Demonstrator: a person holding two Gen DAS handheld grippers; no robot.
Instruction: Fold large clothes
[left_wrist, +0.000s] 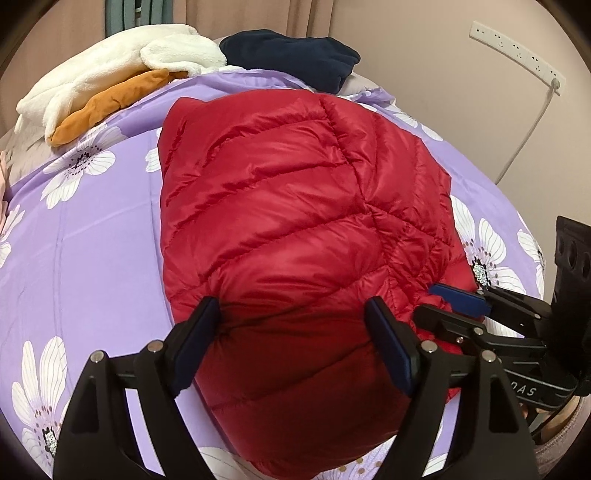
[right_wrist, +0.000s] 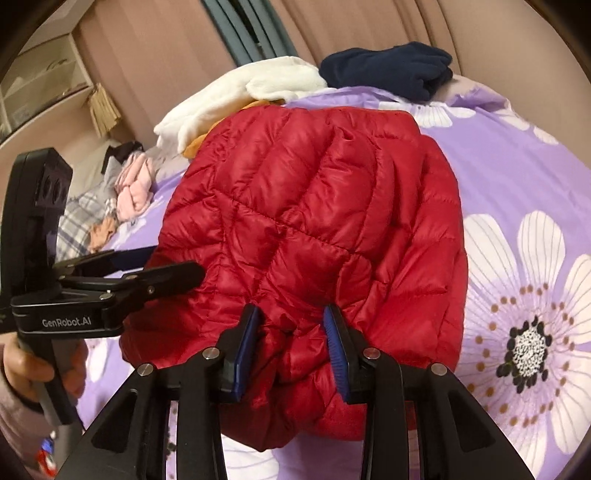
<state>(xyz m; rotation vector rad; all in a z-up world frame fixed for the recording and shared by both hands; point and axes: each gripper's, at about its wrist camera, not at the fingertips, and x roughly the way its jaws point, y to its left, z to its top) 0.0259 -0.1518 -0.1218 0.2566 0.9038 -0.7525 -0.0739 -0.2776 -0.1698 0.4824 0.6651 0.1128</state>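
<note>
The folded red quilted down jacket (left_wrist: 295, 221) is lying on the purple floral bedsheet (left_wrist: 92, 258), both grippers at its near edge, with the white fleece garment (left_wrist: 122, 62) and navy fleece garment (left_wrist: 291, 55) sitting behind it.

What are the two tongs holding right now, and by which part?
Both grip the red puffer jacket by its puffy near edge: left tongs span a wide bulge, right tongs pinch a narrower bunch beside it.

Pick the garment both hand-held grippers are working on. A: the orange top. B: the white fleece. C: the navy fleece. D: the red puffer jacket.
D: the left hand-held gripper and right hand-held gripper each have their fingers around bunched near-edge fabric of the red puffer jacket on the bed.
</note>
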